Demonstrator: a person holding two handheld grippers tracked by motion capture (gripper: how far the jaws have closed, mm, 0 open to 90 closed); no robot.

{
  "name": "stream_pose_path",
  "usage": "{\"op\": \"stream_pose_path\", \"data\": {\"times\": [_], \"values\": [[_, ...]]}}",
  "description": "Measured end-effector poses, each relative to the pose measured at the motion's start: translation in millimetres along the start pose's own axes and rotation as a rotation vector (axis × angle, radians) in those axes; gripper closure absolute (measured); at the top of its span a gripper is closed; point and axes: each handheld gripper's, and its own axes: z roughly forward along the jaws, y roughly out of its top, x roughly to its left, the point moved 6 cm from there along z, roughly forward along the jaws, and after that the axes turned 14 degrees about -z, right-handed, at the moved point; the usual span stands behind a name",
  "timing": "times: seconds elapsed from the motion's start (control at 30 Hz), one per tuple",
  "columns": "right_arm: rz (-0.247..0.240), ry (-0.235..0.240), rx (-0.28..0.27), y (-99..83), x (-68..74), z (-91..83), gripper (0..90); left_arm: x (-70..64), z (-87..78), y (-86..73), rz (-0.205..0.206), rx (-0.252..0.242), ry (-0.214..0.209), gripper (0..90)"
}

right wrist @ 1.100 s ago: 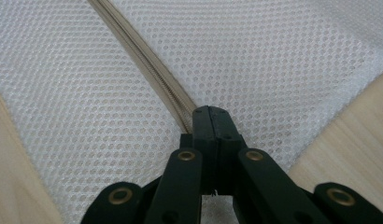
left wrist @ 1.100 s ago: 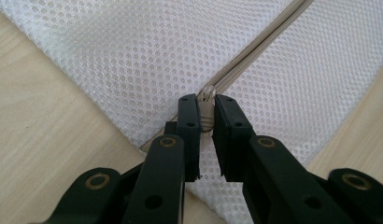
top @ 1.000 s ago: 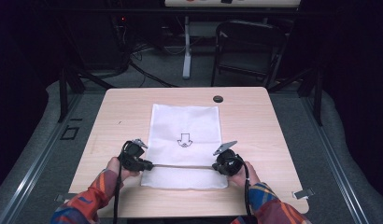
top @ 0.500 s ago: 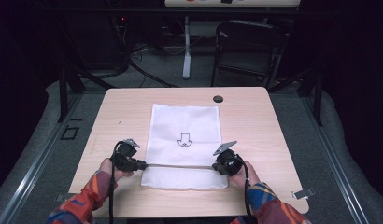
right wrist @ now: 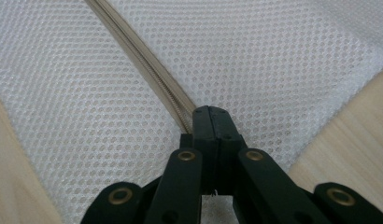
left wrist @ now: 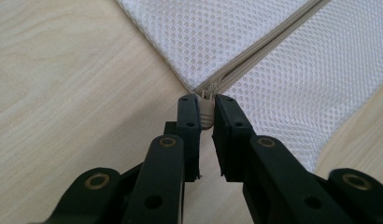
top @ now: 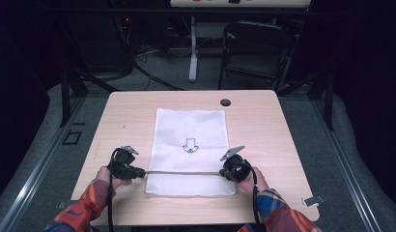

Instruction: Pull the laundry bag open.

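A white mesh bag (top: 190,130) with a black arrow print (top: 190,145) lies flat in the middle of the wooden table (top: 123,116). A beige zipper (top: 186,171) runs across its near part. My left gripper (top: 140,172) sits at the bag's left edge. In the left gripper view its jaws (left wrist: 206,105) pinch the zipper pull (left wrist: 207,114) at the corner of the mesh (left wrist: 227,37). My right gripper (top: 224,171) is at the zipper's right end. In the right gripper view it (right wrist: 211,114) is shut on the zipper tape (right wrist: 143,65) of the bag (right wrist: 273,60).
A small black round grommet (top: 225,102) is set in the table near its far edge. Beyond the table stand a folding chair (top: 256,43) and a white post (top: 193,48), with cables on the floor. Bare wood lies left and right of the bag.
My left gripper has slid left along the zipper line to the bag's left edge. The right gripper has stayed in place.
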Motion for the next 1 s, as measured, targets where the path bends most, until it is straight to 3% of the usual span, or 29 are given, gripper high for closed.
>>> {"op": "stream_pose_path", "data": {"times": [0.33, 0.5, 0.6, 0.7, 0.77, 0.83, 1.0], "values": [[0.017, 0.01, -0.011, 0.4, 0.5, 0.4, 90.0, 0.1, -0.2, -1.7, -0.001, 0.008, -0.005, 80.9], [-0.001, 0.007, -0.023, -0.6, 0.2, 0.1, 88.2, -0.3, -2.1, 0.7, -0.002, -0.014, 0.001, 77.5], [0.001, 0.017, -0.047, 3.0, 0.0, -5.8, 69.5, 0.6, -6.3, 3.9, -0.025, -0.044, 0.0, 52.6], [0.008, -0.03, -0.054, 6.0, -4.4, -16.0, 51.9, 2.4, -12.3, 5.8, -0.042, -0.082, 0.002, 36.9], [0.032, -0.028, -0.064, 6.1, -6.7, -23.7, 40.8, 3.6, -16.3, 5.6, -0.051, -0.1, 0.005, 28.9], [0.034, -0.06, -0.041, 2.9, -9.8, -31.6, 29.5, 5.5, -20.5, 4.9, -0.053, -0.117, 0.016, 22.7], [0.073, -0.092, -0.03, -9.1, -17.0, -50.5, 14.5, 11.6, -29.8, 1.7, -0.076, -0.156, 0.042, 15.7]]}}
